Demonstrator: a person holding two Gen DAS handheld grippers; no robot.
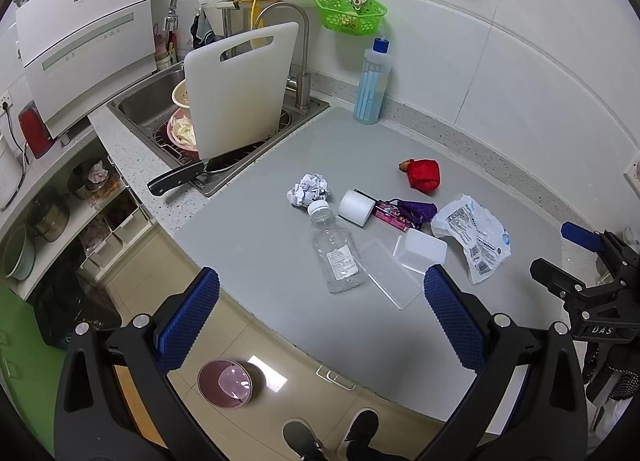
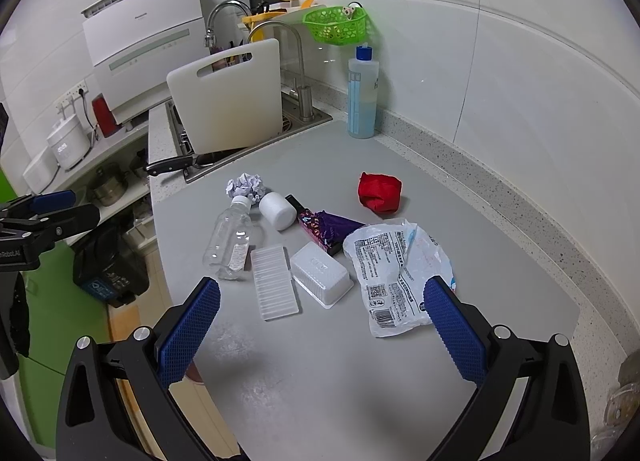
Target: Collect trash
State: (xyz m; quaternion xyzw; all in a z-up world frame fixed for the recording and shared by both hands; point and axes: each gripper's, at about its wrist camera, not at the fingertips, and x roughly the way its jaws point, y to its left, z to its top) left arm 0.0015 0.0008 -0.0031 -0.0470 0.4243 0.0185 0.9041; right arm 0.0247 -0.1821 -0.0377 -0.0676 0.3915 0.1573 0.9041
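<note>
While both tongs stand wide with nothing between their blue pads, the trash lies scattered on the grey mat [image 2: 460, 189] ahead of them. The left gripper [image 1: 320, 313] hangs over the mat's near edge, partly above the floor; the clear plastic bottle [image 1: 336, 249] lies on its side just beyond the gap between its fingers, and the flat clear lid [image 1: 386, 275] sits close to the right pad. The right gripper [image 2: 322, 315] hovers over the mat further right; the clear plastic tub [image 2: 320, 273] and the ridged lid lie just past its gap, and the white printed bag [image 2: 396, 273] reaches up to its right pad, though I cannot tell if they touch. Farther off lie the crumpled paper ball [image 2: 246, 187], the white roll [image 2: 276, 209], the purple wrapper [image 2: 328, 231] and, apart at the far right, the red bundle [image 2: 379, 192].

Only the left wrist view looks down past the counter: a pink bin [image 1: 226, 383] on the tiled floor, the person's shoes [image 1: 332, 437], and the inside of the sink [image 1: 144, 105] behind the white cutting board [image 1: 240, 89]. Only the right wrist view shows the white rice cooker [image 2: 68, 145] on the far left counter. Each view catches the other gripper at its edge.
</note>
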